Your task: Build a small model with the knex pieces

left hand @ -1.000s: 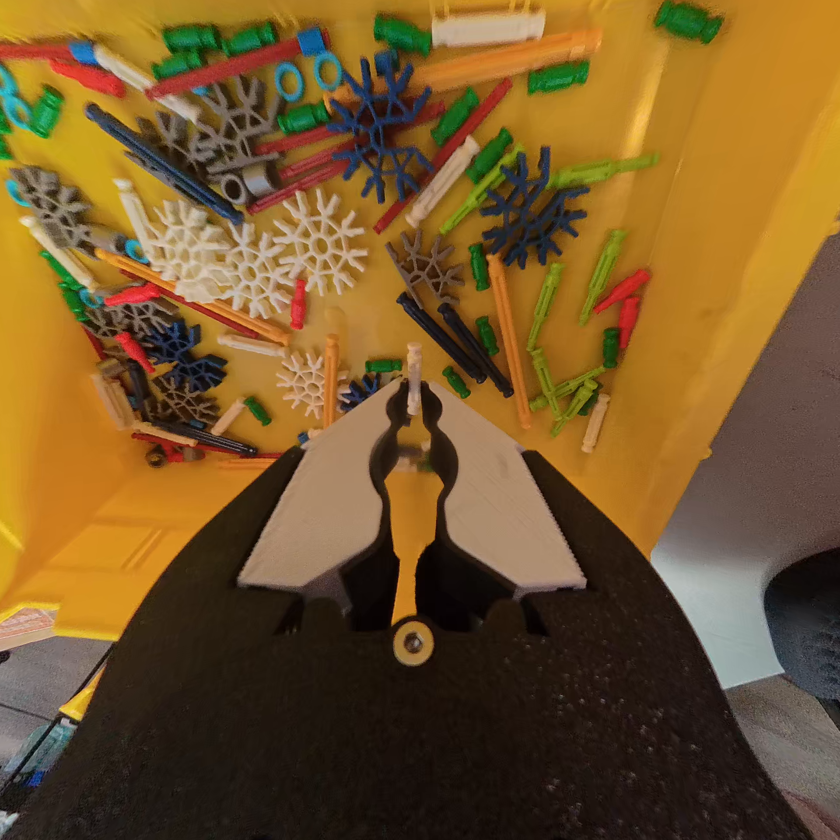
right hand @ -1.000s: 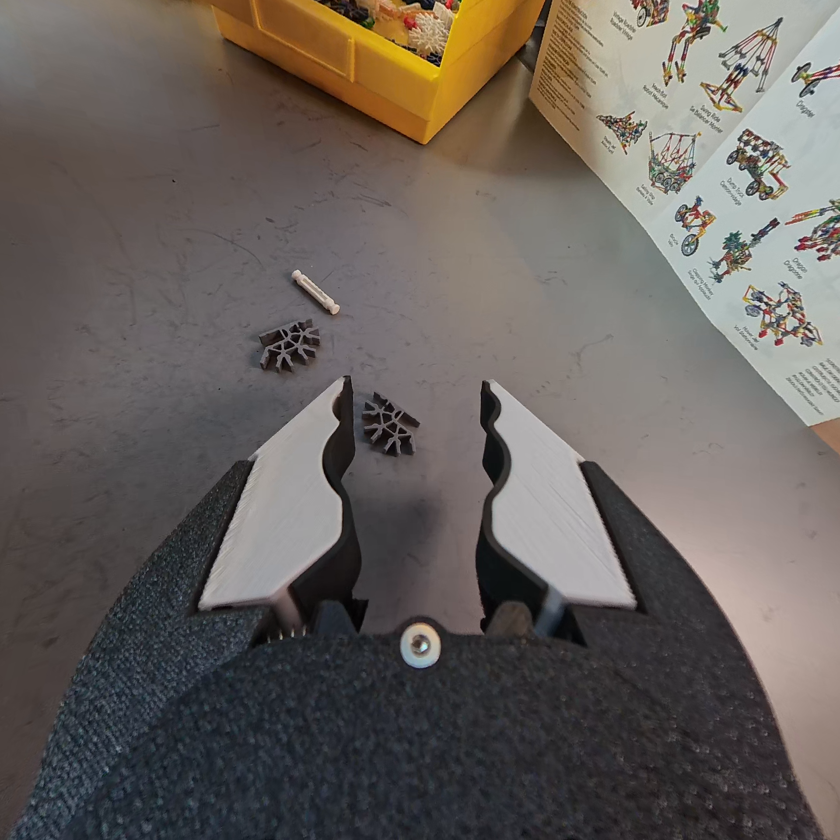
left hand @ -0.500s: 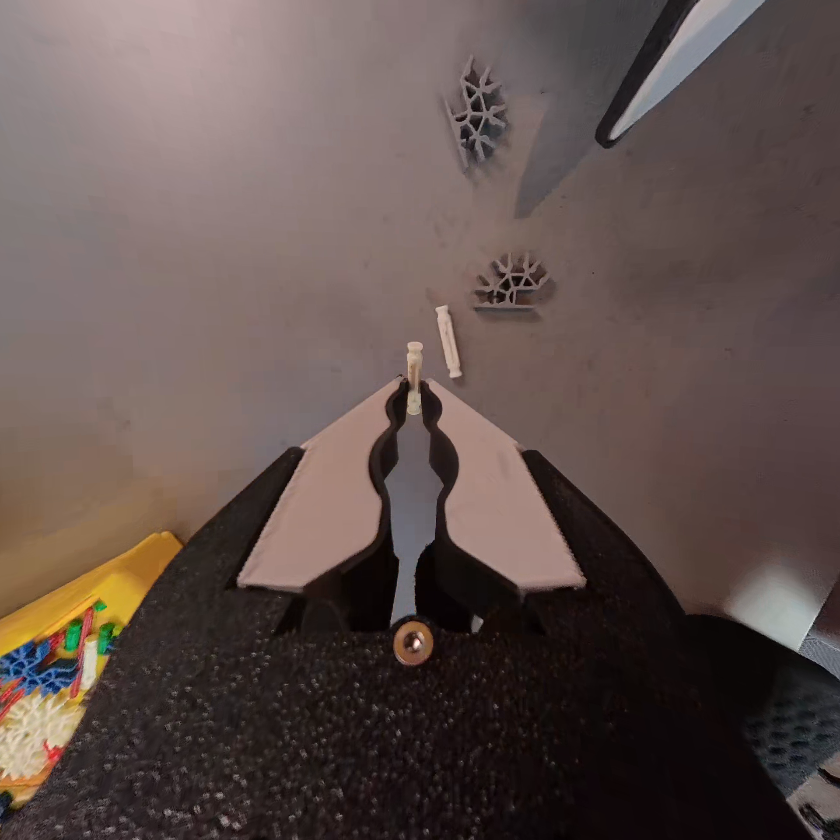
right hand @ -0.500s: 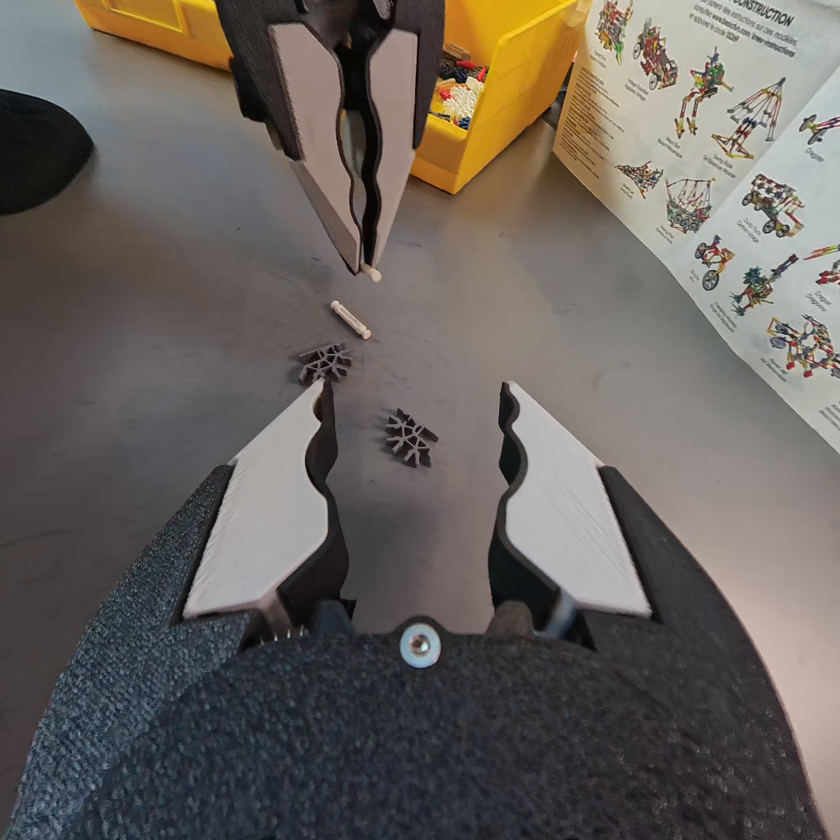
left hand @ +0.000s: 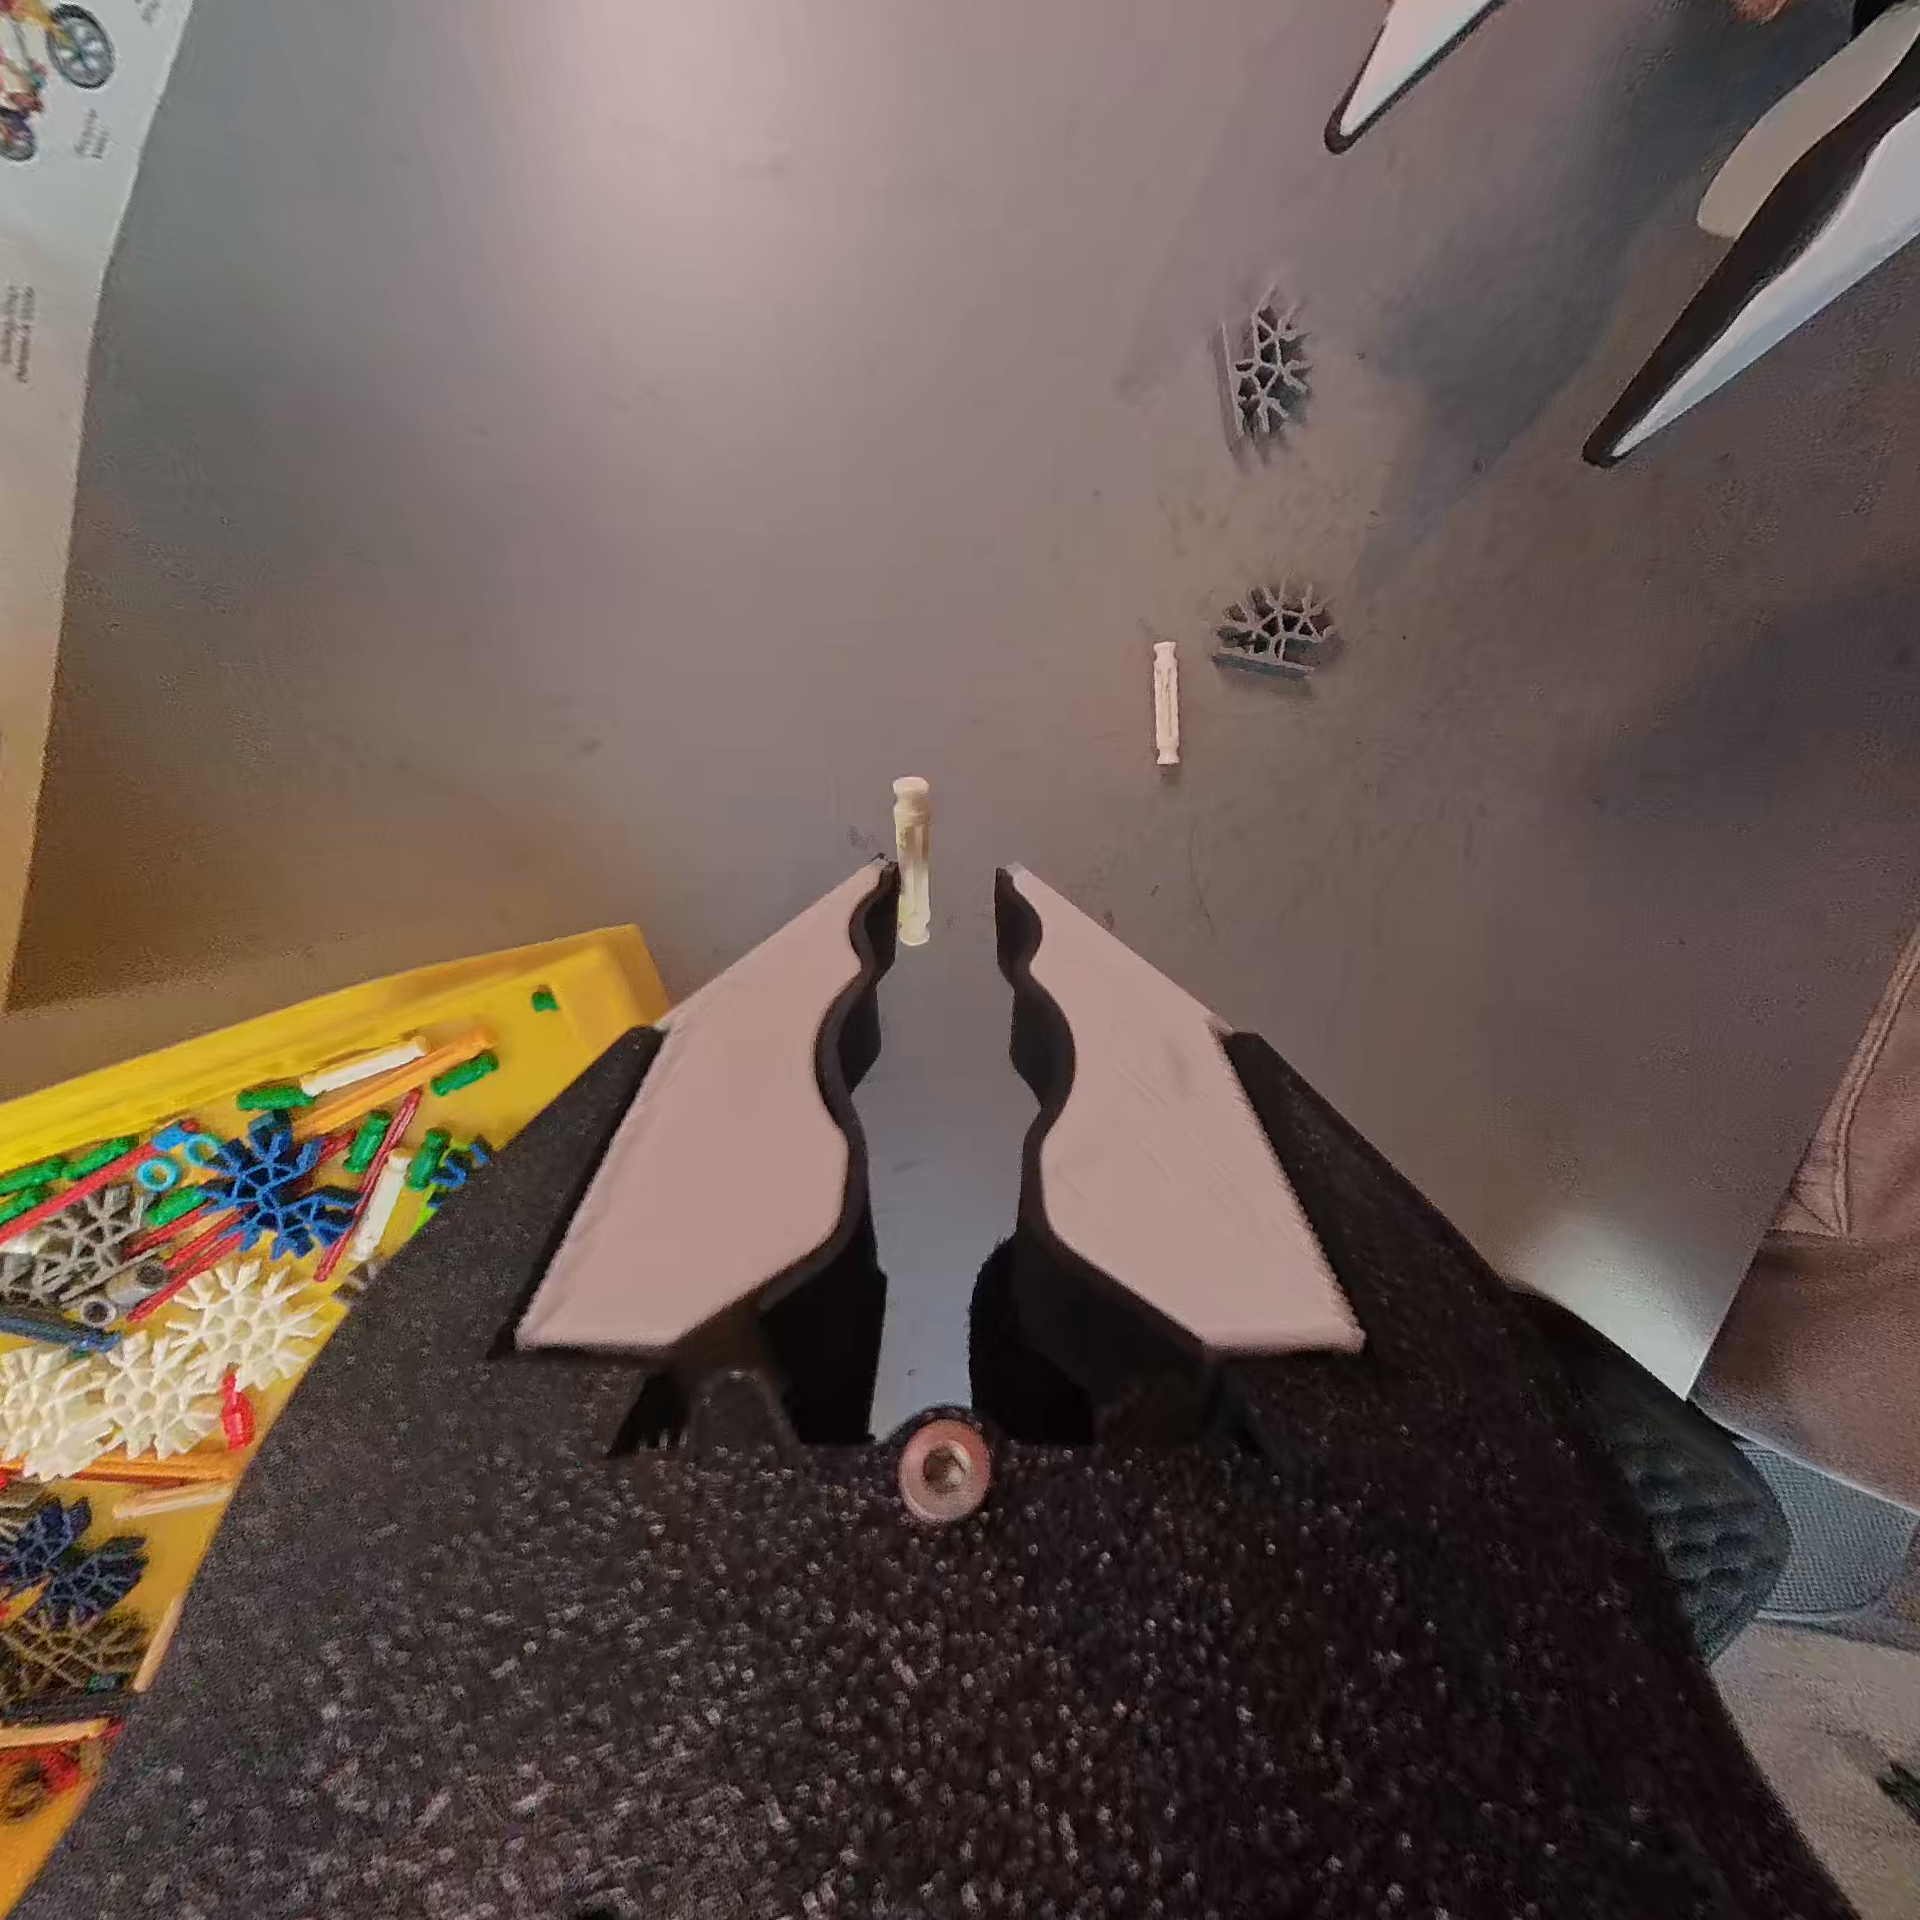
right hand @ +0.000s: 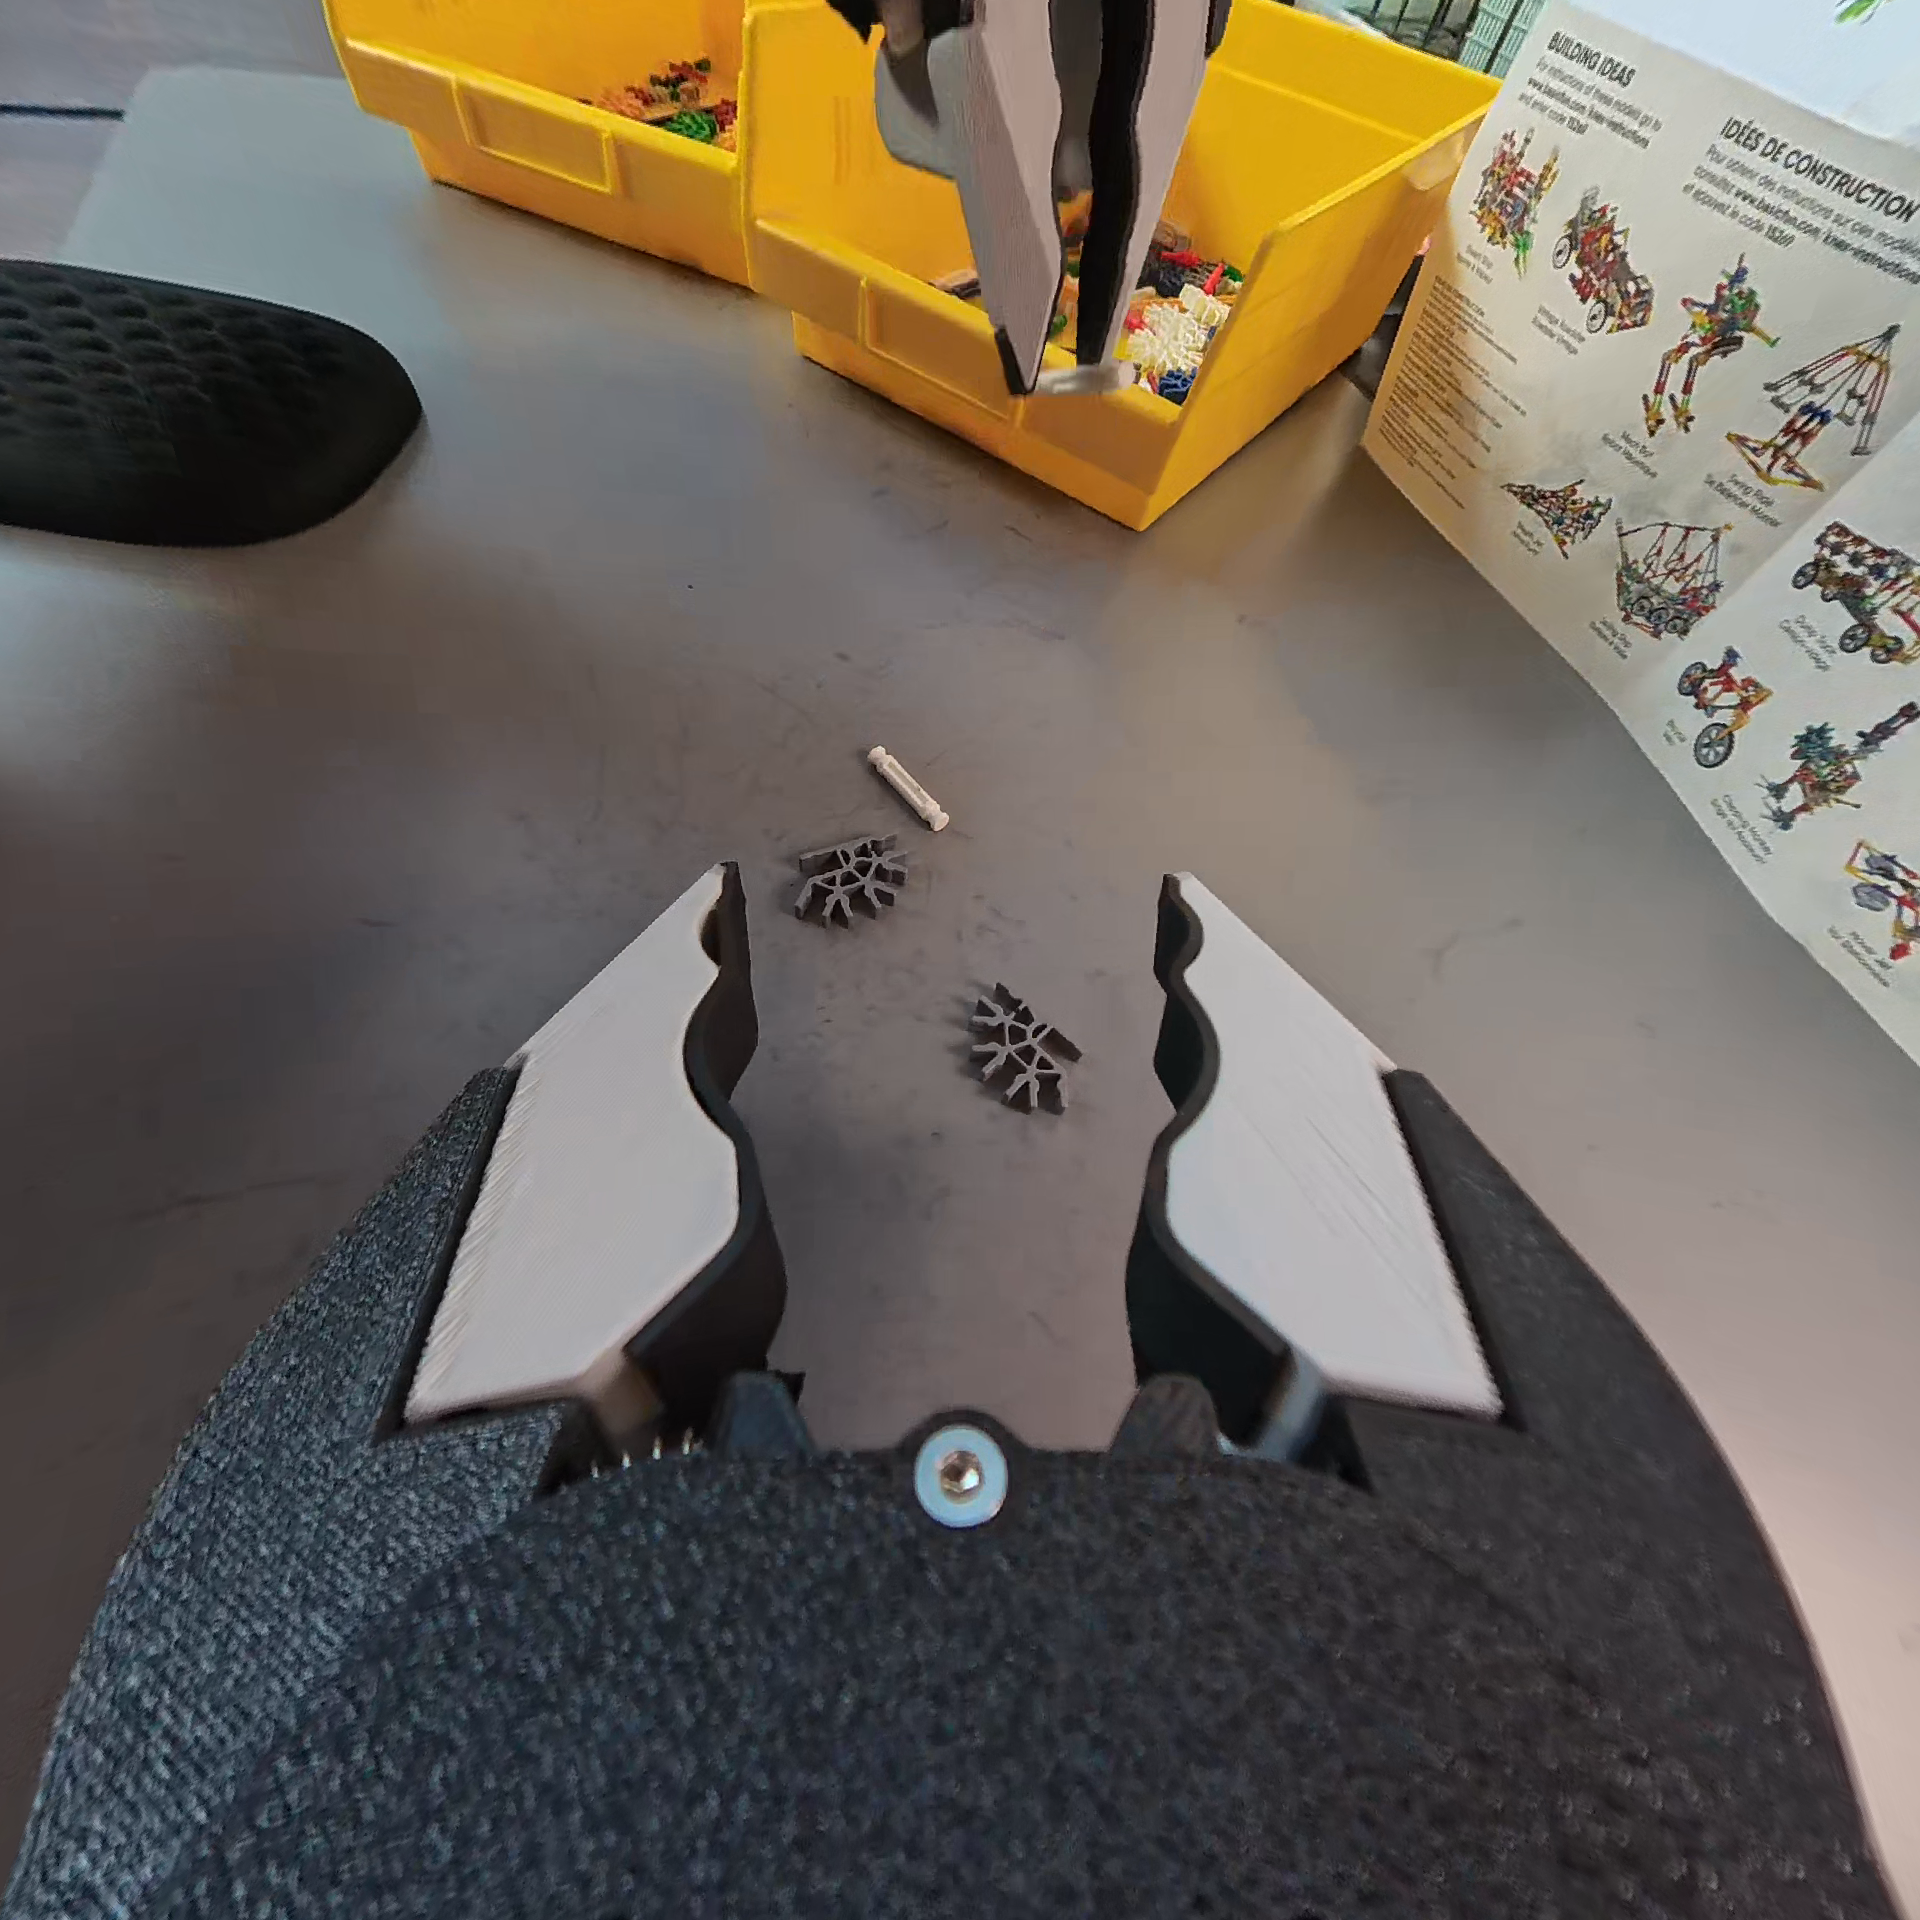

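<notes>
Printed headings and captions cover the folded instruction sheet (right hand: 1704, 436).

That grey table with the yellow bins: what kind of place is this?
Probably a hobby or lab workbench for toy building: yellow bins of colourful plastic rods and snowflake-shaped connectors, a folded leaflet picturing models, and loose pieces on the grey table.

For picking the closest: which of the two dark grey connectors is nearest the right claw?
The grey connector lying between the right claw's open fingers; the other connector sits farther out, beside the white rod.
</notes>
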Motion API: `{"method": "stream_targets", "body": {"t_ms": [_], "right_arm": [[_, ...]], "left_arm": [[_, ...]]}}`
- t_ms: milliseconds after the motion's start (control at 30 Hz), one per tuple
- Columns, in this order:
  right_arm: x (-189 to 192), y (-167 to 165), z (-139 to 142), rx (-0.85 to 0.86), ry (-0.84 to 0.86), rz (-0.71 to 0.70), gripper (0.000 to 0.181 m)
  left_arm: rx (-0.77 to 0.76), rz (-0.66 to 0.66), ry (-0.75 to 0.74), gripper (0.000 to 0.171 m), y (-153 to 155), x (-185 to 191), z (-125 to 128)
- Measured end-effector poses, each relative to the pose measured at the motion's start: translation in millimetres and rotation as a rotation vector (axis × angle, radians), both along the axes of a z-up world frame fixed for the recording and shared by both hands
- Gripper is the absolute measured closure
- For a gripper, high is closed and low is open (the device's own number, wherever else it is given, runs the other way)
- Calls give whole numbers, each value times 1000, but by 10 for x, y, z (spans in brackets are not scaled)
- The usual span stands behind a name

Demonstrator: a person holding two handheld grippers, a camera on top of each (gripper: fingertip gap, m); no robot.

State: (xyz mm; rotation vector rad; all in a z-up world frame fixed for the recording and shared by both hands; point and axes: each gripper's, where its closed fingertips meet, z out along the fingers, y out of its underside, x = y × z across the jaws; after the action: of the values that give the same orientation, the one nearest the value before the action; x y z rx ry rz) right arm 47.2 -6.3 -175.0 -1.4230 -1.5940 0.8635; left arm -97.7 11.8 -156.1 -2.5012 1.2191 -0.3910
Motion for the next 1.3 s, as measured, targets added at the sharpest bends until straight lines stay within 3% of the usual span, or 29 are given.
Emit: {"method": "stream_targets", "body": {"t_ms": [67,133,467,700,933,1033,1133,1300], "right_arm": [[-6,4,-14,4,-1,-2,105],[-10,9,-49,5,-11,-4,105],[-9,54,-90,-8,-17,-20,105],[-7,49,-94,1,-22,-18,106],[-8,17,-46,21,-17,-8,106],[-10,6,-25,30,-13,-6,106],[-6,25,-27,24,-10,-13,106],[-8,39,-47,15,-9,-17,106]], "left_arm": [[-6,6,-57,165,-26,-64,94],[-11,2,-65,166,-74,-104,83],[-57,-65,-58,166,-287,249,-356],[-54,-184,-58,144,-355,698,-592],[-8,-246,35,130,-407,715,-715],[66,-231,53,131,-327,661,-607],[161,-166,75,136,-124,433,-307],[354,10,192,151,366,-427,254]]}}
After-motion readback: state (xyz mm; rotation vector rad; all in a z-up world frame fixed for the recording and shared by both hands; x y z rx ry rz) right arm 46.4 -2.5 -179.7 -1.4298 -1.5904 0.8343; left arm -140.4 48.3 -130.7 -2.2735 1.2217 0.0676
